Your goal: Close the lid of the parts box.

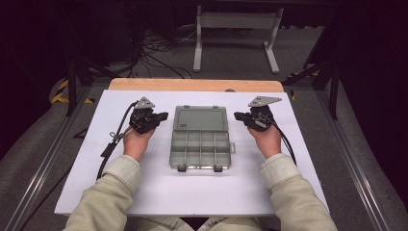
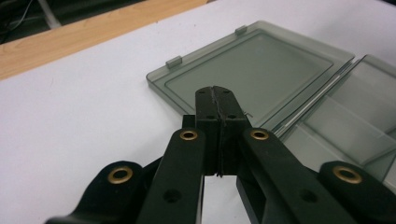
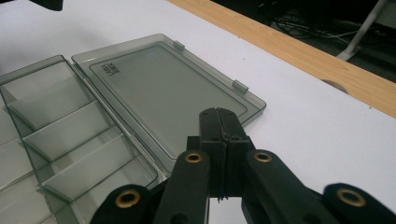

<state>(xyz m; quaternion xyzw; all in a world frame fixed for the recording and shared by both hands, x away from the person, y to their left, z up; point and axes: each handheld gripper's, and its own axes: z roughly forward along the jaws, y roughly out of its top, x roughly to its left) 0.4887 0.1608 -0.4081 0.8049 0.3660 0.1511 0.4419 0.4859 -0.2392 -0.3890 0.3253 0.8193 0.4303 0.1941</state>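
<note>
A clear grey plastic organiser box (image 1: pixel 200 148) lies open in the middle of the white table, its lid (image 1: pixel 200 118) folded flat away from the person. The tray half has several empty compartments. My left gripper (image 1: pixel 163 115) rests just left of the lid, jaws pressed together with nothing between them. My right gripper (image 1: pixel 237 115) rests just right of the lid, also shut and empty. In the left gripper view the lid (image 2: pixel 252 74) lies beyond my closed jaws (image 2: pixel 215 91). In the right gripper view the lid (image 3: pixel 163 88) and compartments (image 3: pixel 60 135) lie left of my closed jaws (image 3: pixel 219 112).
The white table top (image 1: pixel 159 187) ends in a wooden strip (image 1: pixel 192 85) at the far edge. Black cables (image 1: pixel 113 139) trail from each gripper toward the person. Beyond the table stand a white frame leg (image 1: pixel 197 43) and floor cables.
</note>
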